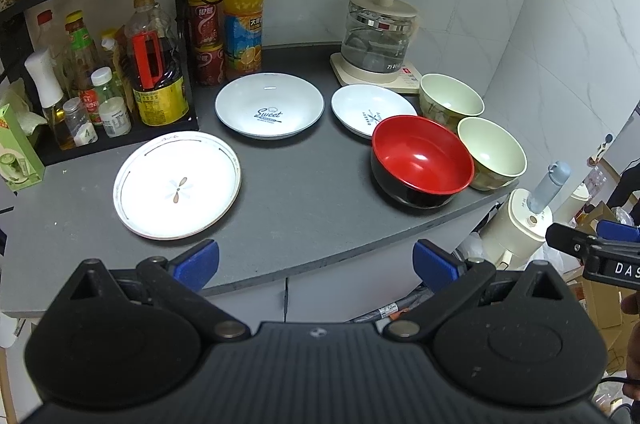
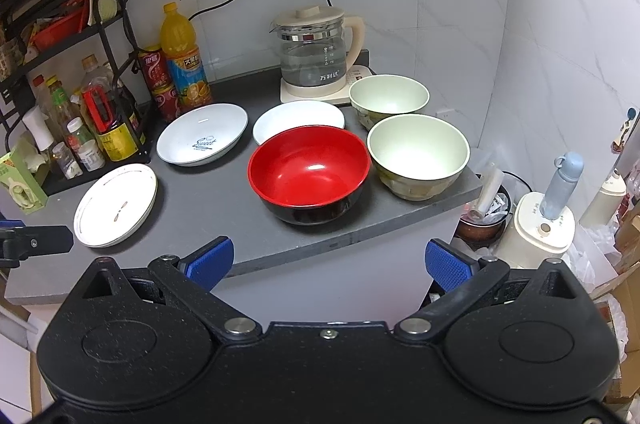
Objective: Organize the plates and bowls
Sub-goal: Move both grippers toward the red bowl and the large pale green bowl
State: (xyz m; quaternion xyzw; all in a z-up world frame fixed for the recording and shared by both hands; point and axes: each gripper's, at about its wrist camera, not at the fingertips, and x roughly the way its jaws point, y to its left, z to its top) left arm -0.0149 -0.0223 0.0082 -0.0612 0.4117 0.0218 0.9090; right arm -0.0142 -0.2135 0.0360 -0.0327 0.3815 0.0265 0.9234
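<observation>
On the grey counter (image 1: 304,207) lie three white plates: a flat one with a leaf mark (image 1: 178,184) (image 2: 116,204) at front left, a deep "Sweet" plate (image 1: 269,109) (image 2: 202,133) behind it, and a smaller plate (image 1: 366,109) (image 2: 294,119) partly hidden by a red-and-black bowl (image 1: 422,159) (image 2: 309,172). Two pale green bowls (image 1: 491,151) (image 1: 451,98) (image 2: 418,153) (image 2: 389,98) stand at the right. My left gripper (image 1: 316,262) hovers open before the counter's front edge, empty. My right gripper (image 2: 329,260) is likewise open and empty, short of the red bowl.
A glass kettle on its base (image 1: 378,41) (image 2: 316,53) stands at the back. A juice bottle (image 1: 243,11) (image 2: 184,57), red cans (image 1: 206,39) and a black rack of sauce bottles (image 1: 156,63) line the left. Right of the counter, below it, stand cream appliances (image 2: 544,224) and clutter.
</observation>
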